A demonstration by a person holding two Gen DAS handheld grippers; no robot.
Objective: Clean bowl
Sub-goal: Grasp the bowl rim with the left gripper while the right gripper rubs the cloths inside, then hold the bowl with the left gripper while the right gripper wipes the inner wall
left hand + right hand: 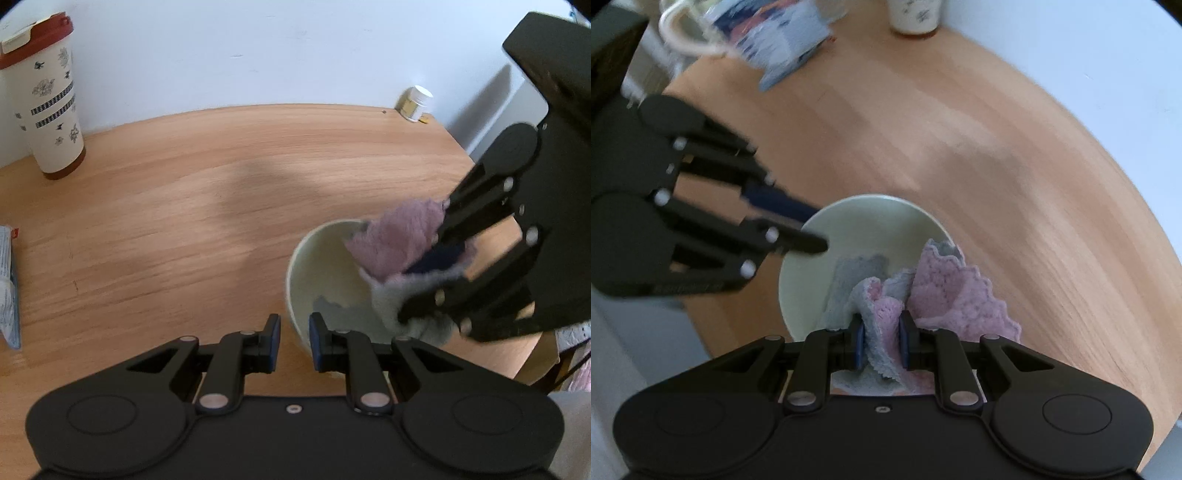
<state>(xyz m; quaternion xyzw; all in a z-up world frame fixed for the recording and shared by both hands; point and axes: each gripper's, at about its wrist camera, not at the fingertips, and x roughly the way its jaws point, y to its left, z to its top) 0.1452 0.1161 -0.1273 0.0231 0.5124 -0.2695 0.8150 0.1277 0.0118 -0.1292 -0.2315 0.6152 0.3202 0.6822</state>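
Note:
A pale cream bowl stands on the wooden table. My left gripper is shut on the bowl's near rim, with one finger outside the wall and the other inside. A pink and grey cloth is bunched inside the bowl and hangs over its rim. From above, my right gripper points down into the bowl and is shut on a fold of that cloth. The cloth hides part of the bowl's floor.
A tall cup with a red lid stands at the table's back left, and a small white jar at the back right by the wall. A printed packet lies at the left edge. A blurred mug sits beyond it.

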